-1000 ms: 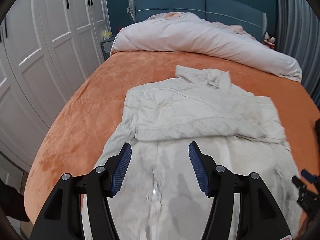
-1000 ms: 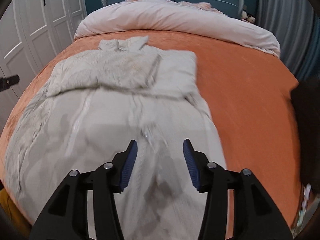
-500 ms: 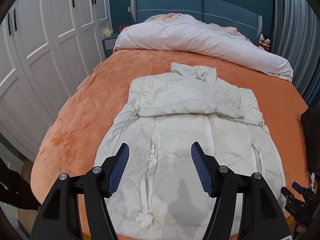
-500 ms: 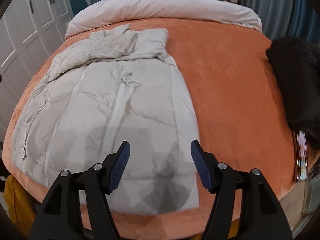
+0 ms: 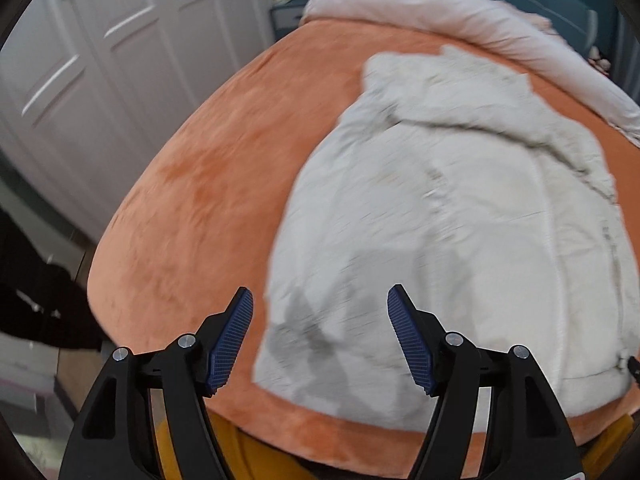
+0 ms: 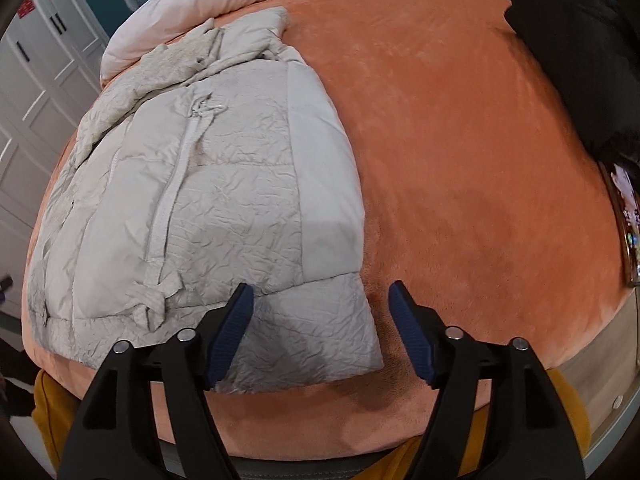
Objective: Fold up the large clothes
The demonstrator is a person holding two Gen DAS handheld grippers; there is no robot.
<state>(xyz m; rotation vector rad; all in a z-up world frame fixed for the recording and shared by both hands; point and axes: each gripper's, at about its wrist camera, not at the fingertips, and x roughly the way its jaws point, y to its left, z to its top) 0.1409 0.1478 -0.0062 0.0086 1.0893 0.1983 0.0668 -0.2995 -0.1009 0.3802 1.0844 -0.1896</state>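
Note:
A large cream padded coat (image 5: 460,220) lies flat on the orange bed, collar toward the headboard, sleeves folded across its upper part. It also shows in the right wrist view (image 6: 224,200), its hem at the near bed edge. My left gripper (image 5: 320,336) is open and empty above the hem's left corner. My right gripper (image 6: 320,332) is open and empty above the hem's right corner (image 6: 360,352).
The orange bed cover (image 6: 460,160) spreads to the right of the coat. A pale duvet (image 5: 460,16) is bunched at the headboard. A black garment (image 6: 580,48) and a phone (image 6: 628,216) lie at the bed's right edge. White wardrobes (image 5: 100,60) stand left.
Both grippers have pulled back toward the foot of the bed and spread apart, left one to the hem's left corner, right one to its right corner. Both stayed open.

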